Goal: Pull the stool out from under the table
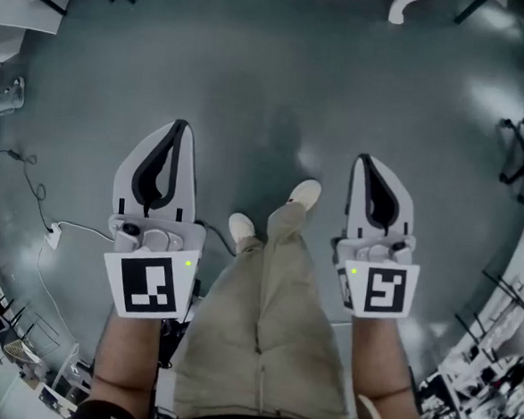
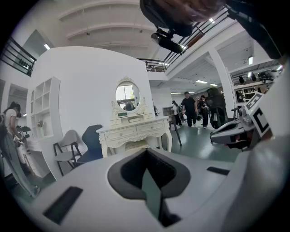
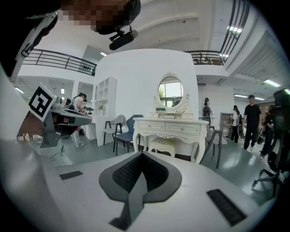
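Observation:
A cream stool (image 3: pixel 163 146) is tucked under a white dressing table (image 3: pixel 170 127) with an oval mirror, some way ahead across the floor. In the left gripper view the same stool (image 2: pixel 132 146) shows under the table (image 2: pixel 134 131). In the head view neither is visible. That view shows only grey floor, the person's legs and both grippers held out in front. My left gripper (image 1: pixel 180 129) and my right gripper (image 1: pixel 364 158) are both shut with nothing between their jaws. Both point toward the table, far short of it.
A grey chair (image 2: pixel 68 146) and a blue chair (image 2: pixel 93 141) stand left of the table, and a dark chair (image 3: pixel 216 141) stands right of it. People (image 2: pixel 188 108) walk in the background at right. A cable and plug strip (image 1: pixel 53 232) lie on the floor at left.

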A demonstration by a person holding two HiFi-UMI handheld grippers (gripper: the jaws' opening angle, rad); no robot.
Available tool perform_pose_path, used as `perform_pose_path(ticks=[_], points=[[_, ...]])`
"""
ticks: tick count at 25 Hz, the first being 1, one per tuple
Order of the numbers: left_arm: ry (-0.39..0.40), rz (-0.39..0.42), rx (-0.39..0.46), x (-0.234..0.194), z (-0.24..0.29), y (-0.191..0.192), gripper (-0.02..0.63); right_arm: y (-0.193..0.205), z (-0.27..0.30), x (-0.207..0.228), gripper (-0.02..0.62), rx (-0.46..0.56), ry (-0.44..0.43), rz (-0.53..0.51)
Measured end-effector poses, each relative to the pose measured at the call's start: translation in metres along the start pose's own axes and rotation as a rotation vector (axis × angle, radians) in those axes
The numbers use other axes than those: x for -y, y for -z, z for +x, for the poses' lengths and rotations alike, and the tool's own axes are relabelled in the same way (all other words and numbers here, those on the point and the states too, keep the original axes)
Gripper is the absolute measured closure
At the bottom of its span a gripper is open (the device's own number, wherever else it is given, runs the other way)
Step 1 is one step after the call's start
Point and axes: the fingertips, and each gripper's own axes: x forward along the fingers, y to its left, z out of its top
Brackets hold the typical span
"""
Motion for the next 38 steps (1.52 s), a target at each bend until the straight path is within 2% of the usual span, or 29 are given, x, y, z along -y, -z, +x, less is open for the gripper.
perform_pose_path(ticks=[5,8,12,14,15,16,17,19,23,26,29,32,35,38], points=[[0.027,0.026,-0.002,0.005,0.007,0.009,0.603,0.006,0.0,-0.002,0.594,-0.011,0.014,0.014],[0.001,0.018,-0.019,0.007,0.021,0.017,0.603,0.007,0.008,0.003,0.594,-0.011,0.004,0.007],[-0.056,-0.007,-0.022,0.01,0.046,0.015,0.6,0.009,0.022,0.03,0.592,-0.029,0.001,0.012],[-0.059,-0.015,-0.037,0.013,0.058,0.015,0.6,0.008,0.03,0.043,0.59,-0.033,-0.003,0.007],[-0.051,-0.026,-0.04,0.015,0.065,0.014,0.598,0.009,0.034,0.049,0.574,-0.04,-0.009,0.003],[-0.04,-0.038,-0.042,0.018,0.072,0.012,0.576,0.01,0.039,0.054,0.531,-0.053,-0.019,0.003],[-0.027,-0.049,-0.047,0.02,0.078,0.012,0.544,0.013,0.044,0.058,0.487,-0.067,-0.033,0.005],[-0.008,-0.066,-0.063,0.025,0.088,0.014,0.486,0.018,0.053,0.063,0.454,-0.095,-0.064,0.004],[-0.025,-0.083,-0.075,0.027,0.097,0.018,0.469,0.021,0.065,0.074,0.432,-0.122,-0.108,-0.026],[-0.043,-0.093,-0.096,0.03,0.098,0.021,0.455,0.02,0.067,0.085,0.426,-0.125,-0.114,-0.011],[-0.046,-0.064,-0.115,0.029,0.095,0.022,0.454,0.026,0.067,0.091,0.421,-0.14,-0.114,0.007],[-0.069,-0.029,-0.132,0.011,0.099,0.026,0.454,0.025,0.077,0.092,0.415,-0.121,-0.117,-0.019],[-0.102,-0.06,-0.143,-0.01,0.097,0.032,0.454,0.027,0.081,0.079,0.41,-0.137,-0.12,-0.017],[-0.105,-0.075,-0.148,-0.012,0.099,0.034,0.454,0.028,0.081,0.077,0.41,-0.149,-0.126,-0.029]])
